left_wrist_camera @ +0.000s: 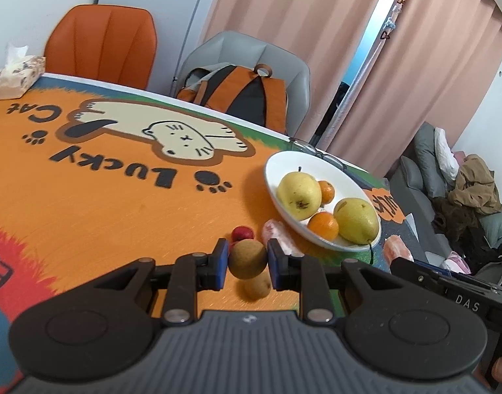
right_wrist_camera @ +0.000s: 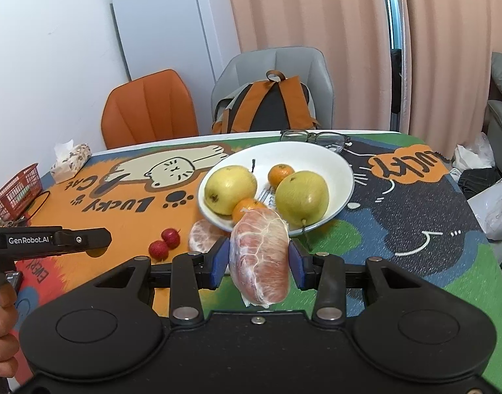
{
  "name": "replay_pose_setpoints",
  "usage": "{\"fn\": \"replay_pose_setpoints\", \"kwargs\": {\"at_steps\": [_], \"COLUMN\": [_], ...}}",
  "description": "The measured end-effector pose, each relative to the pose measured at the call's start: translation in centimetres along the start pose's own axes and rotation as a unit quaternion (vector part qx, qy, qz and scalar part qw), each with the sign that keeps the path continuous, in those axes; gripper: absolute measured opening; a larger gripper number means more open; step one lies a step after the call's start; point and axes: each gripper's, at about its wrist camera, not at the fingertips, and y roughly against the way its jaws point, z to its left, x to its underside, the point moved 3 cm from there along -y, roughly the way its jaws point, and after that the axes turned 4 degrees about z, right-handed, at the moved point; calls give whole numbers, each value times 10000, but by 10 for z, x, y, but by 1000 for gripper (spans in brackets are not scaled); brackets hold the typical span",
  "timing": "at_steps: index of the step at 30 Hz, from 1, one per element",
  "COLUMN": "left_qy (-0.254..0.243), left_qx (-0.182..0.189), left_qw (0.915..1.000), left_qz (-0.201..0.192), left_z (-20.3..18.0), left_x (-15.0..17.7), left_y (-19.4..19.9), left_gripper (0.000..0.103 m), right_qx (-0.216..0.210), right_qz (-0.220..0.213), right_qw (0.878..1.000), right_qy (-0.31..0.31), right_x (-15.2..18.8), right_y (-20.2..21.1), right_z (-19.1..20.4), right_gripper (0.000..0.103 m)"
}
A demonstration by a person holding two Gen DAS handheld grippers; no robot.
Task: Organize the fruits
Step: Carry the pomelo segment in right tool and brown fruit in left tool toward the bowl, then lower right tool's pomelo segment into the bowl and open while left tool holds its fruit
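My left gripper (left_wrist_camera: pixel 247 259) is shut on a small round brown fruit (left_wrist_camera: pixel 247 259), held above the table with a second brown fruit (left_wrist_camera: pixel 257 287) below it. My right gripper (right_wrist_camera: pixel 259 259) is shut on a peeled pink pomelo segment (right_wrist_camera: pixel 261 256), held just in front of the white bowl (right_wrist_camera: pixel 336 167). The bowl (left_wrist_camera: pixel 277 164) holds two yellow pears (right_wrist_camera: pixel 229 188) (right_wrist_camera: pixel 302 197) and two small oranges (right_wrist_camera: pixel 280 174) (right_wrist_camera: pixel 247 207). Another peeled segment (right_wrist_camera: pixel 203 238) and two red berries (right_wrist_camera: pixel 164 243) lie on the mat left of the bowl.
A cat-print mat (right_wrist_camera: pixel 119 210) covers the table. Glasses (right_wrist_camera: pixel 313 138) lie behind the bowl, a tissue box (right_wrist_camera: pixel 70 157) and red basket (right_wrist_camera: pixel 16 190) at the far left. An orange chair (right_wrist_camera: pixel 149 111) and a grey chair with a backpack (right_wrist_camera: pixel 270 105) stand behind.
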Motion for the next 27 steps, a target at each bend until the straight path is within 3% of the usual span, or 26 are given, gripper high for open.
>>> {"fn": "replay_pose_setpoints", "kwargs": {"at_steps": [27], "left_qy": [-163], "left_qx": [-2], "left_qw": [9999], "left_qz": [7], "left_z": [-45], "left_x": [-65], "left_y": [-59], "left_gripper": [24], "right_qx": [-3], "right_qz": [-61], "right_qw": [9999], "right_qy": [-125], "right_x": [-67], "right_y": [-43], "right_z": [-49], "right_gripper": [40]}}
